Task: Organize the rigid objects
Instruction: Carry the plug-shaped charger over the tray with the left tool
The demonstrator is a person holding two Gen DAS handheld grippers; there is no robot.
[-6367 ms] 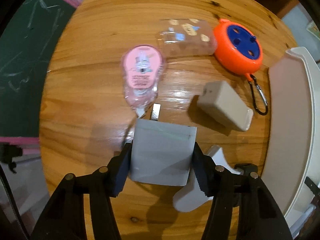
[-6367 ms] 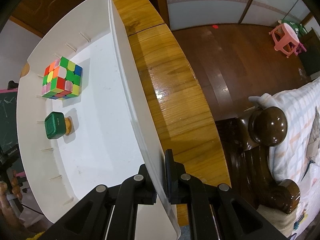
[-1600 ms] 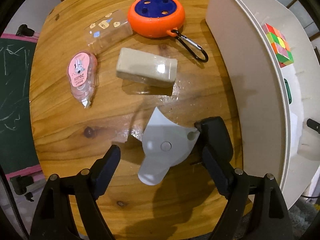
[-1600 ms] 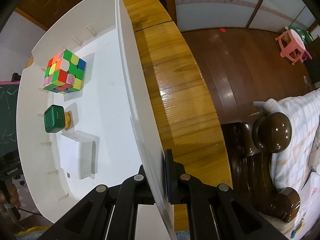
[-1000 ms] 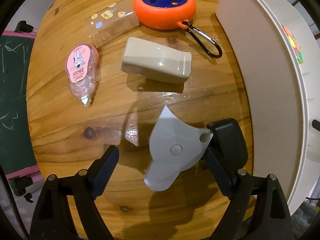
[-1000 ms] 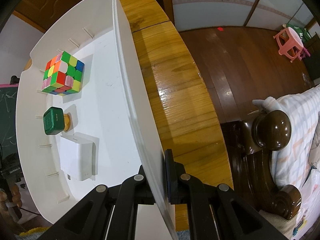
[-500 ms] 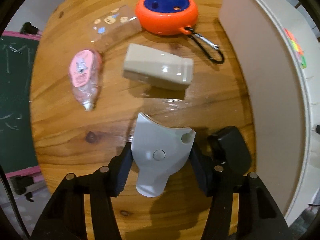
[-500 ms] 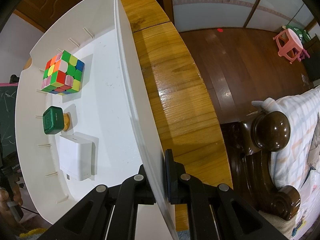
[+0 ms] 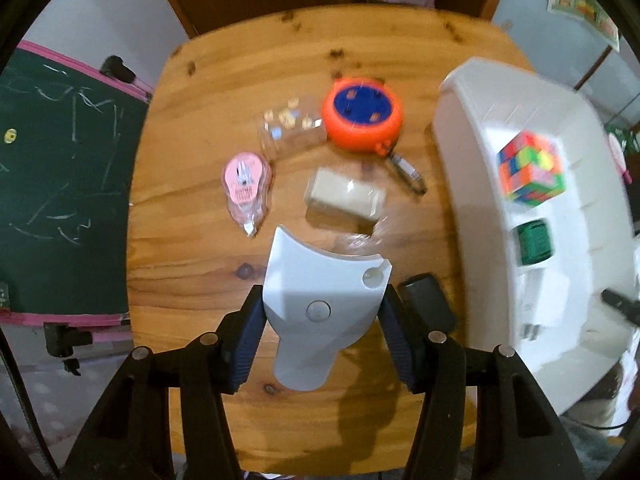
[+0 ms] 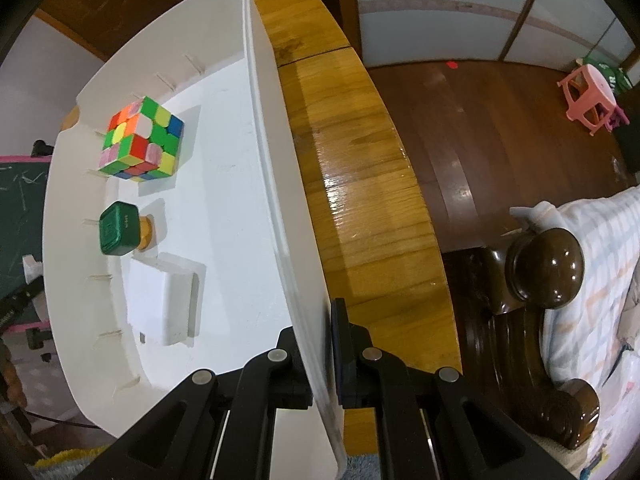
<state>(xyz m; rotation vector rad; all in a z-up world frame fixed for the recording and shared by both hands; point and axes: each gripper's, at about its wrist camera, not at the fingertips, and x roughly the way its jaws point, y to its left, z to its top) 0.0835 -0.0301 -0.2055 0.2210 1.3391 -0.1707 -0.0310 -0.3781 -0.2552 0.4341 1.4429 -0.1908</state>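
Pale grey curved plastic piece with round button (image 9: 320, 300): clamped between pads of left gripper (image 9: 318, 334), above wooden table (image 9: 192, 248). Inside white plastic bin (image 10: 256, 208): multicoloured puzzle cube (image 10: 140, 144), green-capped block (image 10: 120, 230), white charger (image 10: 160, 304). On table, unsorted: beige block (image 9: 346, 198), orange-blue disc (image 9: 362, 118), pink tape dispenser (image 9: 246, 182), clear case (image 9: 290, 132). Right gripper (image 10: 320, 364) pinched onto bin wall.

A lived-in home, likely a family room. A wooden surface (image 9: 192, 264) stands on a polished plank floor (image 10: 500, 120), beside a dark carved wooden sofa arm (image 10: 540, 272) draped with a striped blanket (image 10: 596, 272). A child's pink stool (image 10: 588, 100) and a pink-framed chalkboard (image 9: 60, 176) with scribbles suggest children live here.
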